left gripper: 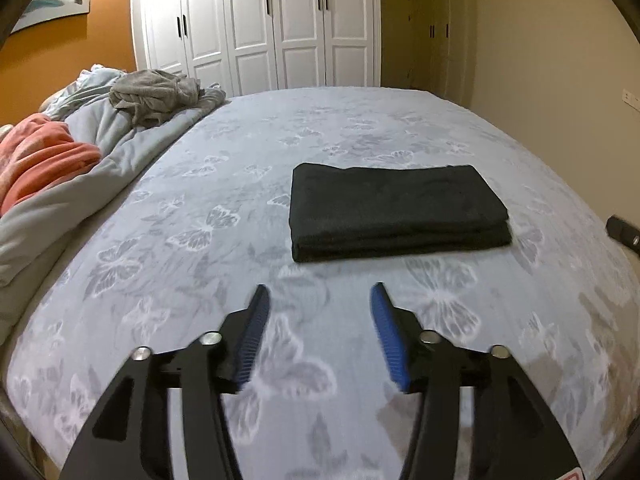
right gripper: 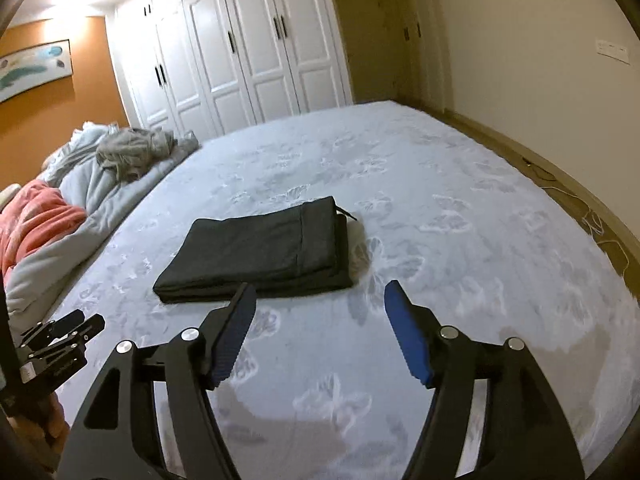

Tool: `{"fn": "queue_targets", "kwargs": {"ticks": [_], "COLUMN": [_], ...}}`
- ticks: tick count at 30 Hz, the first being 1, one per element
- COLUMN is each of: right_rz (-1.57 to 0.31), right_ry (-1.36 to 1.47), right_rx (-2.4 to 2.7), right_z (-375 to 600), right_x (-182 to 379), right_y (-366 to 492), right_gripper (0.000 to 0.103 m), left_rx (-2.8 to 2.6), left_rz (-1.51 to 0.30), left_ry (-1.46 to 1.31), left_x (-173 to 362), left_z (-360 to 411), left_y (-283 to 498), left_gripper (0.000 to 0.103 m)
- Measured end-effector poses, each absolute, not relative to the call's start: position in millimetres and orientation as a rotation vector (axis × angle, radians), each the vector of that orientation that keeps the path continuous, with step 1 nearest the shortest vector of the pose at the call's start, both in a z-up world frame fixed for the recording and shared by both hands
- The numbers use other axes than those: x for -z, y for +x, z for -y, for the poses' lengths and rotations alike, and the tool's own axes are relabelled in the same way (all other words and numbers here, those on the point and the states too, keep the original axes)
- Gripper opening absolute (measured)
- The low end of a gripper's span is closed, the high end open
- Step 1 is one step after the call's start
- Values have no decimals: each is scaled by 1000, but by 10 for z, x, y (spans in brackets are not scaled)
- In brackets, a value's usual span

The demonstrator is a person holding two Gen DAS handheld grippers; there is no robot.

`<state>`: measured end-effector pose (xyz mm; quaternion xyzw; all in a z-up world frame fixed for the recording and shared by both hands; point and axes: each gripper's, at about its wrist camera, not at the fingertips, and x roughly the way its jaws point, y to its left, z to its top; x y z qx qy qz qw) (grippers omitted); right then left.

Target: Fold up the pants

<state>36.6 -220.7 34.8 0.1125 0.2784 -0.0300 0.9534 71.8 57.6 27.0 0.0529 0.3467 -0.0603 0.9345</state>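
While pants (left gripper: 396, 210) lie folded, fingers (left gripper: 256, 336) wide, empty.

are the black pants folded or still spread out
Folded. The black fabric pants lie as a compact rectangle on the butterfly-print bedsheet, stacked layers showing along the near edge; both grippers are open and apart from them.

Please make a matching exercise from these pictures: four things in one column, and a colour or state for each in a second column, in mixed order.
Things:
1. pants
2. blanket
3. wardrobe doors
4. left hand-held gripper

States:
a. white, closed
b. open, holding nothing
c. black, folded flat on the bed
d. orange-pink, bunched up

Pairs: 1-c, 2-d, 3-a, 4-b
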Motion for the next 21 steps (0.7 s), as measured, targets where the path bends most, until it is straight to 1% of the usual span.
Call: {"fn": "queue_targets", "kwargs": {"ticks": [1, 3, 5, 6, 8, 9, 10, 17, 21], "right_rz": [-577, -613, -655, -675, -694, -701, -703, -696, -659], "right_ry": [236, 263, 254, 230, 171, 149, 138, 124, 94], "right_rx": [61, 61, 89, 97, 110, 119, 122, 147, 176], "right_z": [2179, 2143, 2109, 2081, 2011, 1989, 1977, 1950, 1960], "right_x": [-293, -141, 46, 104, 194, 236, 275, 546, 561], "right_y": [346, 308, 332, 336, 316, 313, 301, 228, 226], "right_gripper": [72, 77, 77, 77, 81, 87, 90, 90, 91], "left_rx": [117, 117, 111, 105, 112, 107, 100, 98, 79], "left_rz": [-705, -682, -664, -662, -670, -671, -665, -689, -642], "left_ry": [111, 118, 137, 140, 135, 146, 154, 129, 139], "left_x": [-268, -241, -175, -136, -35, 19, 65, 311, 343], "left_z": [-565, -568, -568, -573, -590, -590, -589, -615, -577], "left_y": [656, 503, 395, 376, 384, 402, 419, 545, 532], "left_gripper": [66, 70, 75, 75, 75, 75, 75, 75, 75]}}
